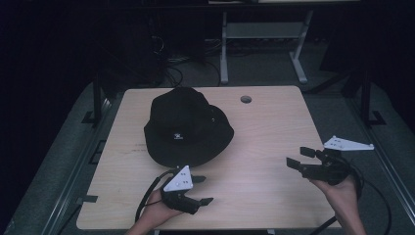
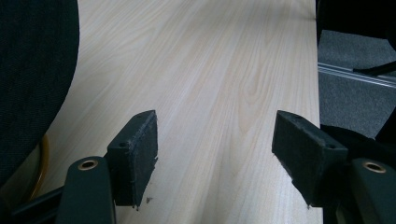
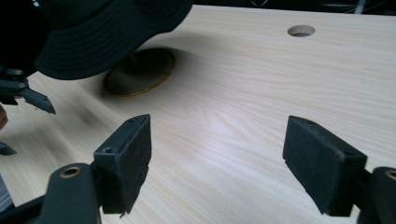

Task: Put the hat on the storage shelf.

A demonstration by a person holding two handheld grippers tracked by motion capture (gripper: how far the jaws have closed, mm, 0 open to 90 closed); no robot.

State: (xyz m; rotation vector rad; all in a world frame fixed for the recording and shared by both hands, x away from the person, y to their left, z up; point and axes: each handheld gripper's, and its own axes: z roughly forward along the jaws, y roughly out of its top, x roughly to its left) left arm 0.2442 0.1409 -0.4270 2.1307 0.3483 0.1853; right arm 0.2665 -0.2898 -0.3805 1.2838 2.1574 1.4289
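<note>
1. A black bucket hat (image 1: 188, 126) sat on the left-centre of a light wooden table (image 1: 264, 142). In the right gripper view its brim was raised off the wood on a stand with a round golden base (image 3: 140, 71).
2. The left gripper (image 1: 203, 190) lay low near the table's front edge, just before the brim, jaws wide apart and empty, pointing right.
3. The right gripper (image 1: 299, 157) hovered well apart from the hat at the table's right side, jaws also spread with nothing between them, aimed toward the hat.
4. Likely risk: a one-sided pinch on the soft brim could tip the hat off its stand, or drag the stand along.
</note>
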